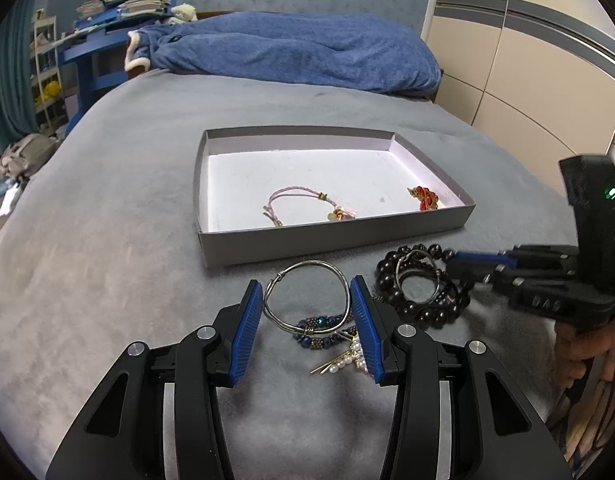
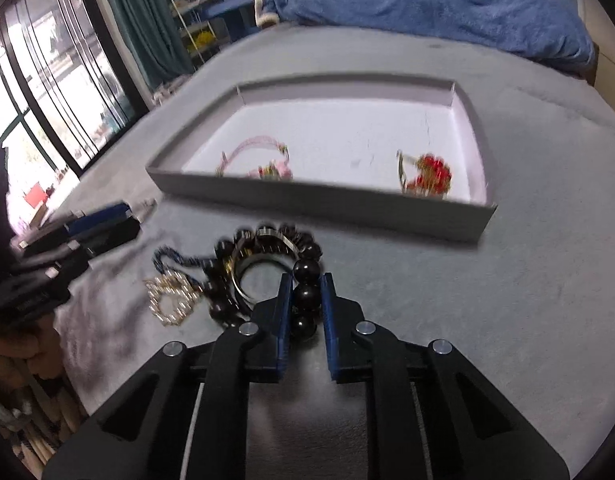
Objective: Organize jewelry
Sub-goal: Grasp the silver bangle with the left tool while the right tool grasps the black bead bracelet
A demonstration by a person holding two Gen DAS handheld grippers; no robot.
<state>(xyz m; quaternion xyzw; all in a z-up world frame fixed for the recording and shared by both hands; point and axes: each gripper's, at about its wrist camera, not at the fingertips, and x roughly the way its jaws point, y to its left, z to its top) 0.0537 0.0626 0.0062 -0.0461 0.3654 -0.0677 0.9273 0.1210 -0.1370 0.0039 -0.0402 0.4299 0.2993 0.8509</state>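
Note:
A grey shallow box [image 1: 331,240] [image 2: 319,208] lies on the bed and holds a pink cord bracelet [image 1: 303,204] [image 2: 259,160] and a red bead piece [image 1: 424,197] [image 2: 427,174]. In front of it lie a silver bangle [image 1: 307,268], blue bead bracelets [image 1: 321,330], a pearl piece [image 1: 347,358] [image 2: 169,298] and a dark bead bracelet [image 1: 423,290] [image 2: 267,264]. My left gripper [image 1: 306,292] is open, its fingers either side of the silver bangle. My right gripper [image 2: 305,278] [image 1: 463,262] is shut on the dark bead bracelet.
The grey bedspread [image 1: 107,240] spreads all around. A blue blanket [image 1: 299,48] lies at the bed's far end. Cluttered blue shelves [image 1: 107,20] stand at back left, wardrobe doors [image 1: 527,60] at right, a window [image 2: 35,100] at left.

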